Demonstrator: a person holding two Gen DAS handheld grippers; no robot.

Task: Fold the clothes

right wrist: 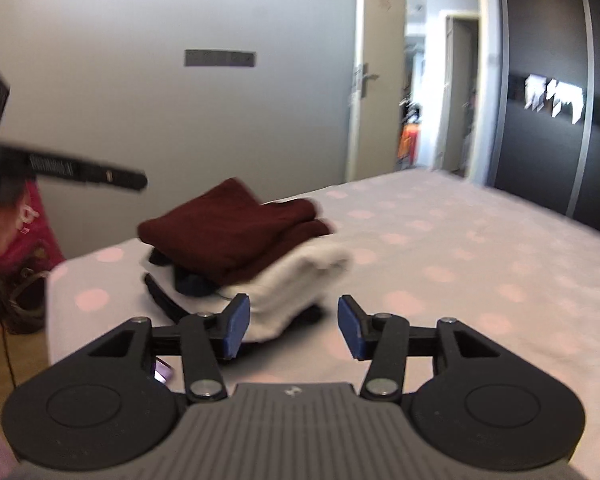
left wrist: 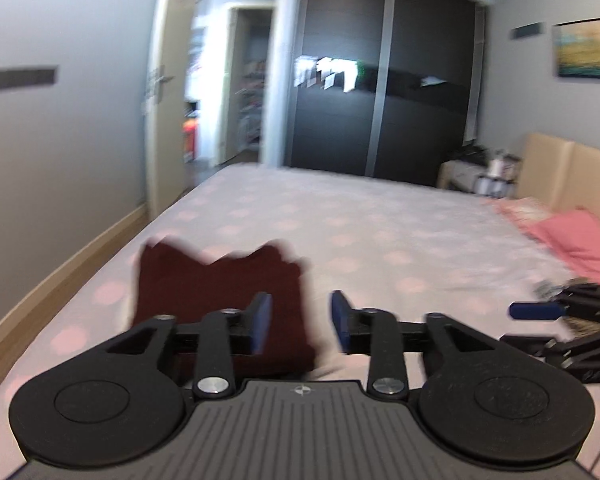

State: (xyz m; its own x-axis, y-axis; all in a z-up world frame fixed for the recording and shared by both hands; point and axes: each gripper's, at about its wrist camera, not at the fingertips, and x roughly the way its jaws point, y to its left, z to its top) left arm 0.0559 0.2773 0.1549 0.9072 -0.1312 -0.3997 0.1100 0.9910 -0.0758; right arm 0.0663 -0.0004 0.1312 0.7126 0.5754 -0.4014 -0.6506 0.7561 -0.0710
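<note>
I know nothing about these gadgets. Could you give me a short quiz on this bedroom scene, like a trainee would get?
1. True or false: the left hand-held gripper is clamping the folded maroon garment.
2. What lies directly under the maroon garment? A) a pink pillow B) a folded white garment C) a book
3. Fill in: the polka-dot bedsheet has ____ dots.

Key: 1 false, its jaws stand apart with nothing between; 2 B; 3 pink.
</note>
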